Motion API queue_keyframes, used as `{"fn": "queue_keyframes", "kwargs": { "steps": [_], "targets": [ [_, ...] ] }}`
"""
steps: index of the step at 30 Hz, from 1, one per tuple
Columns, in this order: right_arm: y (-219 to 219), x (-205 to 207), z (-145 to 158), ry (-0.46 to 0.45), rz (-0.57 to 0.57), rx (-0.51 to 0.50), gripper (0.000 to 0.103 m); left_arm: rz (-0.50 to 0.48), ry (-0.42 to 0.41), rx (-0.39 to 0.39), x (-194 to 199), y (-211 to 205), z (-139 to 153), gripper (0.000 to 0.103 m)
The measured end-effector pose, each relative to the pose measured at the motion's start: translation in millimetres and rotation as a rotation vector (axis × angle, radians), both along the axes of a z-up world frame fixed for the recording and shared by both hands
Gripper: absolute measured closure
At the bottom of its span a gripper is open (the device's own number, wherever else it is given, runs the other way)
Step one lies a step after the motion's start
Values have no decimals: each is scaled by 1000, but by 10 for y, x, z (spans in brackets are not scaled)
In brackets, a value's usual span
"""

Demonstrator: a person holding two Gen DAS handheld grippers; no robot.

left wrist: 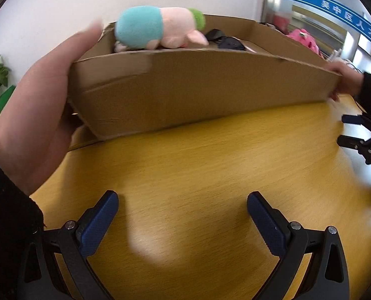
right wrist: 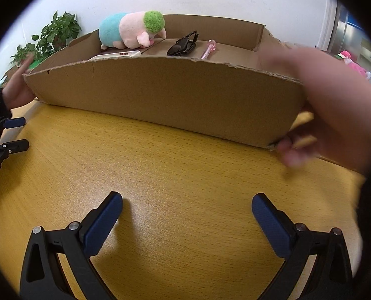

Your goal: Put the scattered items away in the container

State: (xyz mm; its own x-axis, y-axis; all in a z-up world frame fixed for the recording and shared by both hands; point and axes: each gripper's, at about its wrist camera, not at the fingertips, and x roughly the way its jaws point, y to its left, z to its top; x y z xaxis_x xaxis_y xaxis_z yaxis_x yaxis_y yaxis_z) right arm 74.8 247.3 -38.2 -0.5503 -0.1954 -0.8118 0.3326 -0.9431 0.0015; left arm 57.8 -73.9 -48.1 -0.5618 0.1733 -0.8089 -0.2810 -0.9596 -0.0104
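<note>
From the left wrist, the left gripper (left wrist: 183, 215) has its blue pads spread wide with nothing between them, low over the yellow wooden table (left wrist: 210, 162). Ahead of its tips stands the cardboard box (left wrist: 197, 90), and a bare left hand (left wrist: 38, 115) is pressed against the box's end wall up and to the left of the fingers, while the right hand (left wrist: 345, 77) grips the far corner off to the right, with the right gripper (left wrist: 350, 131) just below it. The plush pig (left wrist: 158, 27) lies inside the box — beyond the near wall. From the right wrist, the right gripper (right wrist: 186, 216) is likewise spread and empty above bare tabletop; past the wall sit sunglasses (right wrist: 183, 45), a pink glass piece (right wrist: 209, 48) and a white remote-like bar (right wrist: 116, 55). The items look gathered already, so the step seems to be shifting the box: push both end walls evenly, keep it flat on the table, and keep the fingertips from catching the torn rim.
</note>
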Motion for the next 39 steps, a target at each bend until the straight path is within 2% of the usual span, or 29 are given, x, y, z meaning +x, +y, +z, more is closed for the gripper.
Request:
{"fn": "queue_keyframes", "kwargs": {
  "steps": [5,39],
  "targets": [
    [-2,6,-7,2,-1,-1,0,25,0,0,-31,46,7,0],
    [-80,57,-31,1,48,-1,0,18,2,-3,1,52,6,0]
  ]
}}
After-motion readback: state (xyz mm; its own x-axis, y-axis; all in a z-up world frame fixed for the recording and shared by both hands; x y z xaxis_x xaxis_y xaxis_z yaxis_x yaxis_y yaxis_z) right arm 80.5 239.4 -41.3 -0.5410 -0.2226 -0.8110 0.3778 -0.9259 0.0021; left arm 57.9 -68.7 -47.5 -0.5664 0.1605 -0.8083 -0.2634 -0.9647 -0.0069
